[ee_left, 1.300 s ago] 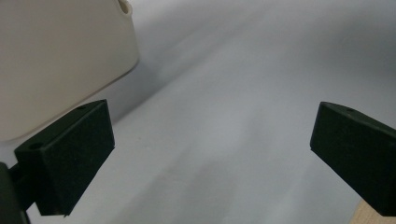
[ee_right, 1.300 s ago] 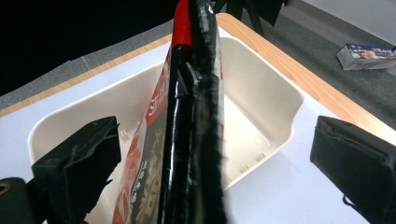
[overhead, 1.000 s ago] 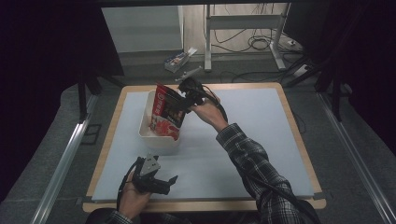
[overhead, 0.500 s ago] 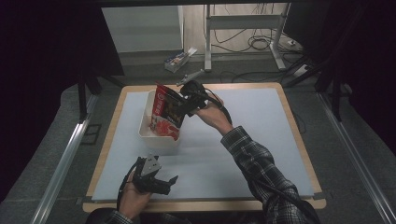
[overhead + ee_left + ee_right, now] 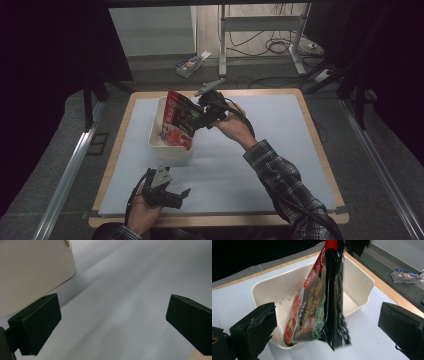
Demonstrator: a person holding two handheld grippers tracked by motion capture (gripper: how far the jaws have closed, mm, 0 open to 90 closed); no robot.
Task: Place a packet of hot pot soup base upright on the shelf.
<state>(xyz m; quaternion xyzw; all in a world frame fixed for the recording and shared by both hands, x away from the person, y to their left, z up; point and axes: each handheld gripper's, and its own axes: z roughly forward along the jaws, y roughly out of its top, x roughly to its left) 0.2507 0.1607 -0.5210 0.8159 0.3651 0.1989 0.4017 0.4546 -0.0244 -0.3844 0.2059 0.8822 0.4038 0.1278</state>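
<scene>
Right gripper view: the snack packet (image 5: 319,302) is seen between the wide-open jaws of the right gripper (image 5: 327,322), unclamped, tilted over the white tub (image 5: 362,285) ahead. Toppling onto the mat is judged possible, given its lean.

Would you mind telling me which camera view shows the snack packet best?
The right gripper view: the snack packet stands close and large, its print visible, over the white bin. The high view shows it small and tilted; the left gripper view gives just a bin corner.
</scene>
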